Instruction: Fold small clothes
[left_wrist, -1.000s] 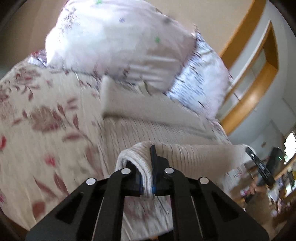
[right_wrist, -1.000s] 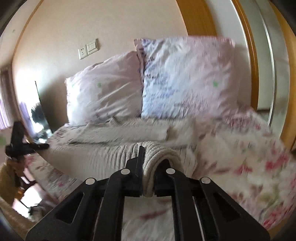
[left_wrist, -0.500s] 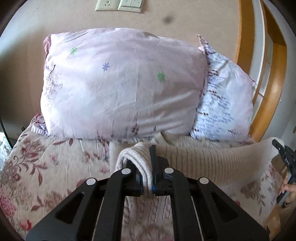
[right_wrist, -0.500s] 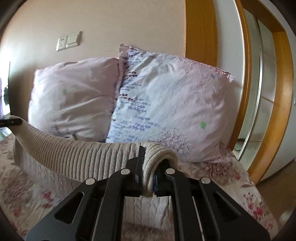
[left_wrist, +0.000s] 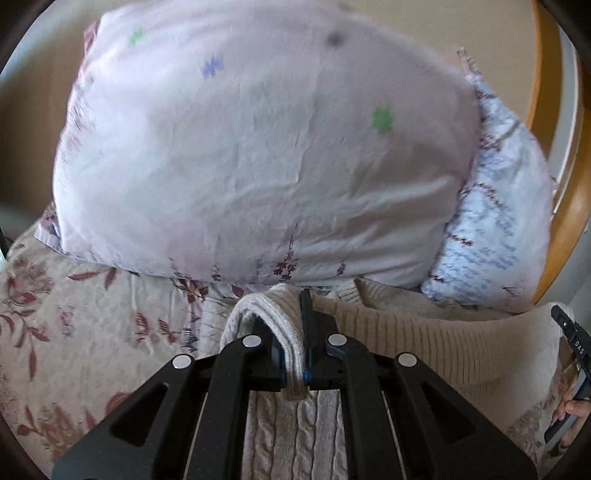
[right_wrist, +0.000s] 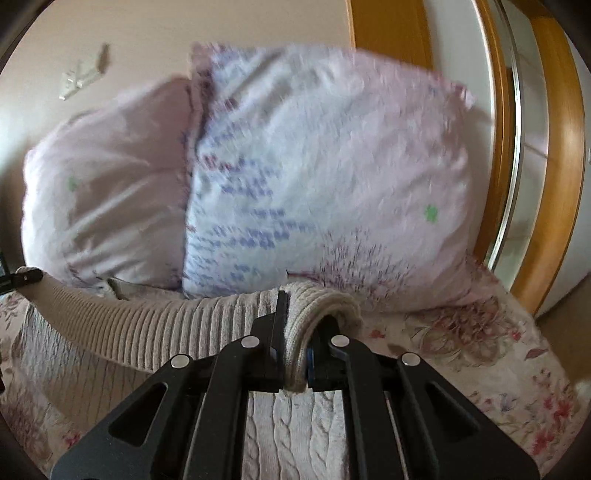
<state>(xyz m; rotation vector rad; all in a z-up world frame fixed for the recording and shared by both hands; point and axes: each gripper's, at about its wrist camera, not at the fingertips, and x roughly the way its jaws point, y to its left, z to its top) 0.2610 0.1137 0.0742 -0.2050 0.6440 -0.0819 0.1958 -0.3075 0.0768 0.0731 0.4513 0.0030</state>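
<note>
The left gripper (left_wrist: 293, 354) is clamped on one corner of a beige ribbed-knit sweater (left_wrist: 443, 343); the right gripper (right_wrist: 295, 354) pinches the other corner, the ribbed hem stretched taut between them above the floral bedspread (left_wrist: 74, 332). Cable-knit fabric hangs beneath both jaws. Two pillows stand close ahead at twelve o'clock: a pale pink one (left_wrist: 258, 155) and a blue-printed one (right_wrist: 332, 177), leaving little room forward. A curved wooden frame (right_wrist: 561, 184) bounds the bed at three o'clock.
</note>
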